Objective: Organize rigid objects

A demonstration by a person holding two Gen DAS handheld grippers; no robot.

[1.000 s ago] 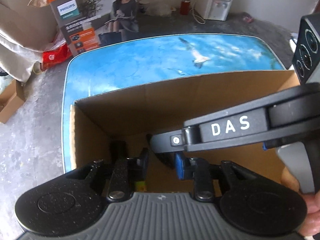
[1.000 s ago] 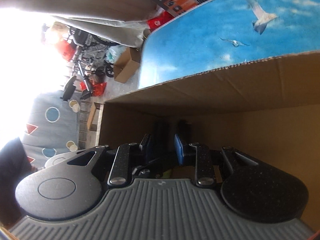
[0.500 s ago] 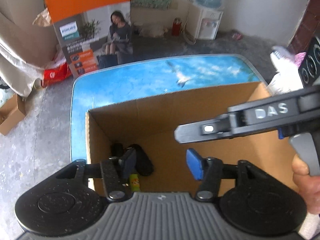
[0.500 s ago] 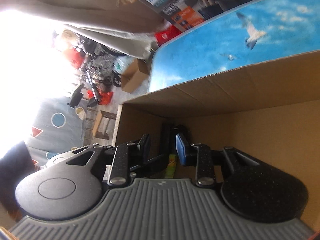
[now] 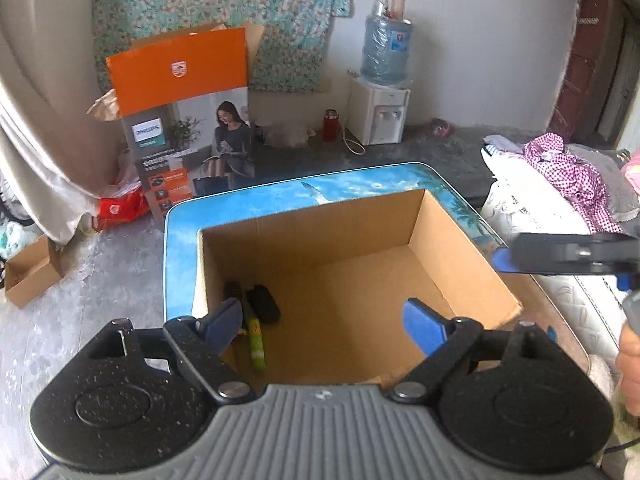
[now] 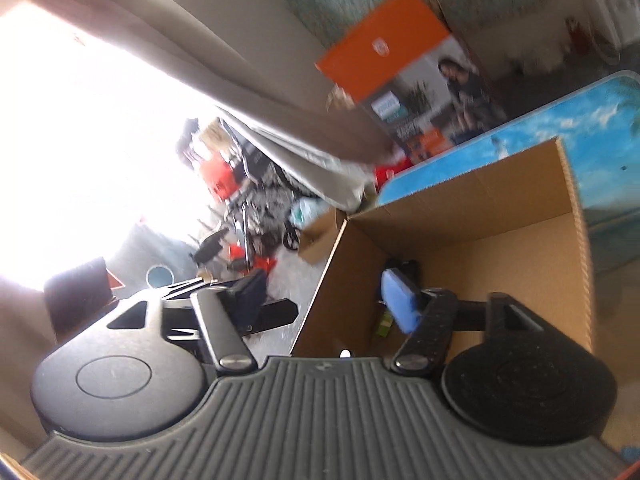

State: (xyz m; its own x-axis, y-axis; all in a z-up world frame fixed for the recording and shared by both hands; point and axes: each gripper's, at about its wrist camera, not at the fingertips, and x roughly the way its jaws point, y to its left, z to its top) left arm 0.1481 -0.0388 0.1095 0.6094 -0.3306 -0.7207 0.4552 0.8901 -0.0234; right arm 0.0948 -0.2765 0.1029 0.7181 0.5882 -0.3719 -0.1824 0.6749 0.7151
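Observation:
An open cardboard box stands on a blue sky-print table. On its floor by the left wall lie a black oblong object, a green-yellow tube and a dark ribbed piece. My left gripper hovers above the box's near side, jaws opening wide with nothing between them. In the blurred, rolled right wrist view my right gripper straddles the box's left wall, jaws opening and empty. One of its fingers shows beyond the box's right rim.
Behind the table stand an orange-topped carton and a water dispenser. White sacks and checked cloth pile up at the right. A small cardboard box sits on the concrete floor at the left, by a curtain.
Both grippers have risen out of the box and drawn back, their jaws going from nearly shut to wide. The black object and green tube now lie uncovered on the box floor.

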